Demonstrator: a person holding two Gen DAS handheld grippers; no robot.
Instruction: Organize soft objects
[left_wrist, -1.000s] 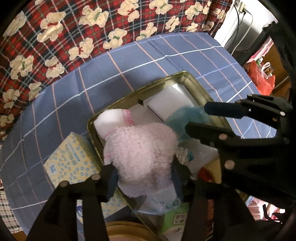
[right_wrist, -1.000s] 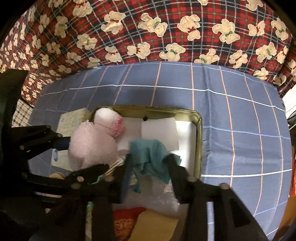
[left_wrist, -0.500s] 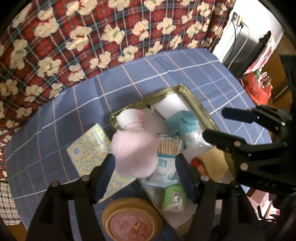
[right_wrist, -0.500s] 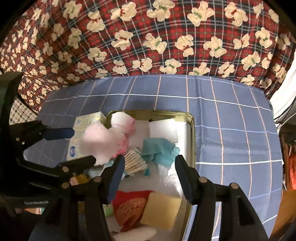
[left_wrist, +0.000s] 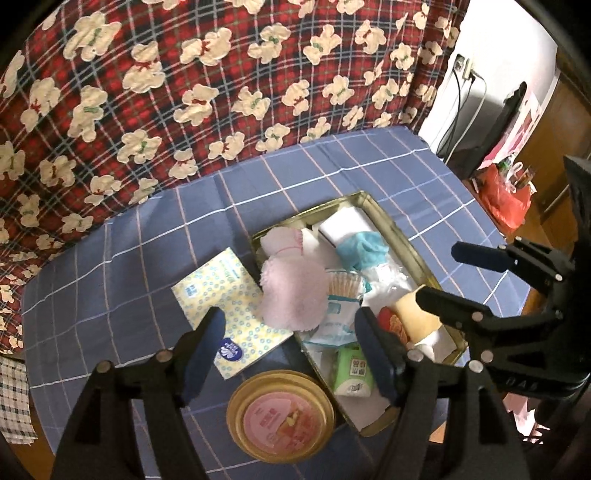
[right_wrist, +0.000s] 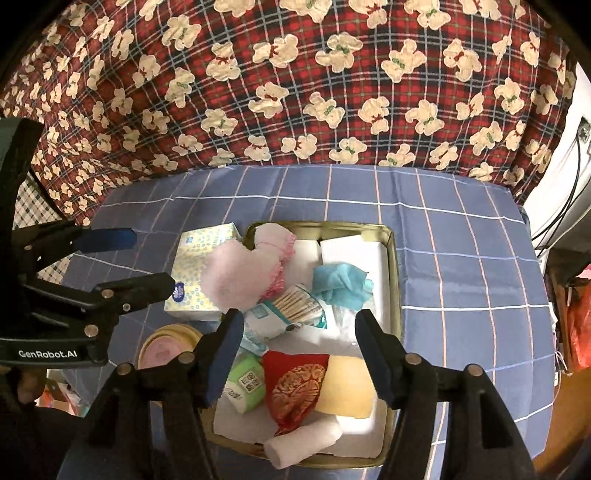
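Note:
A gold metal tin (left_wrist: 391, 225) (right_wrist: 394, 280) on the blue checked tablecloth holds the soft things. A fluffy pink plush (left_wrist: 291, 291) (right_wrist: 236, 273) lies over the tin's left rim, partly on the tissue pack. A teal cloth (left_wrist: 364, 247) (right_wrist: 341, 286) lies in the tin's far part. A yellow sponge (right_wrist: 345, 386), a red pouch (right_wrist: 295, 384), a white roll (right_wrist: 303, 441) and a cotton swab pack (right_wrist: 295, 306) also lie inside. My left gripper (left_wrist: 288, 350) is open and empty, raised above the tin's near left. My right gripper (right_wrist: 299, 350) is open and empty above the tin's middle.
A yellow-patterned tissue pack (left_wrist: 229, 295) (right_wrist: 203, 273) lies left of the tin. A round gold lid with a pink label (left_wrist: 282, 415) (right_wrist: 170, 345) sits near the front. A green tissue packet (left_wrist: 352, 369) is in the tin. A bear-print plaid cloth (right_wrist: 295, 74) rises behind the table.
Both grippers opened and pulled up and back. The left let go of the pink plush, the right let go of the teal cloth; both now lie in the tin.

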